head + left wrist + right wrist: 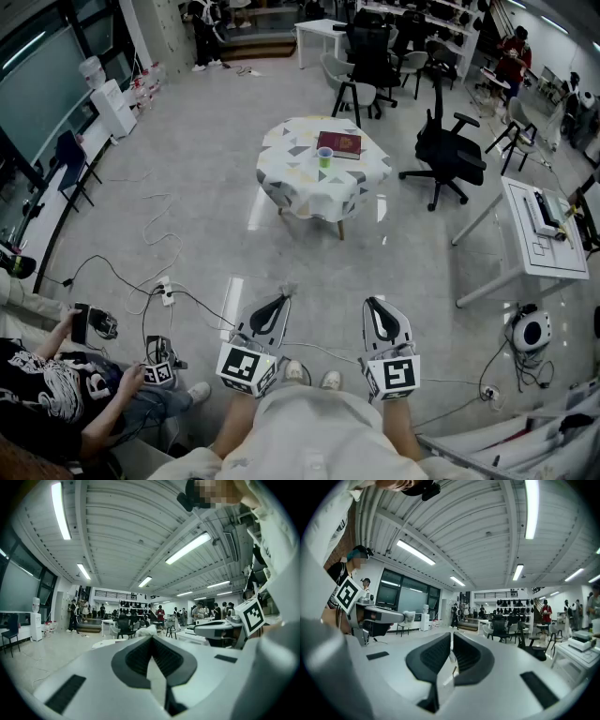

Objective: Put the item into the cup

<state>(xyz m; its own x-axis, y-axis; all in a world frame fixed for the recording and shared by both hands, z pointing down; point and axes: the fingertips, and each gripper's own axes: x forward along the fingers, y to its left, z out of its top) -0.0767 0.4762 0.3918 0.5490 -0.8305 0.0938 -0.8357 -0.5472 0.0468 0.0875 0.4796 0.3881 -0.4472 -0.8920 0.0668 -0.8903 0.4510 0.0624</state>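
Well ahead of both tongs, across open floor [187, 169], sat the tabletop [281, 178]. Green cup [324, 157] stood near the tabletop's middle. Flat red item [339, 144], likely the task's thing, lay just behind the cup, long axis crosswise. Left tongs [282, 300] and right tongs [371, 303] were both closed, empty and low by the body, neither clearly nearer. Office chair [448, 155] stood right of the tabletop, cables [159, 234] left; the straight approach looked clear.
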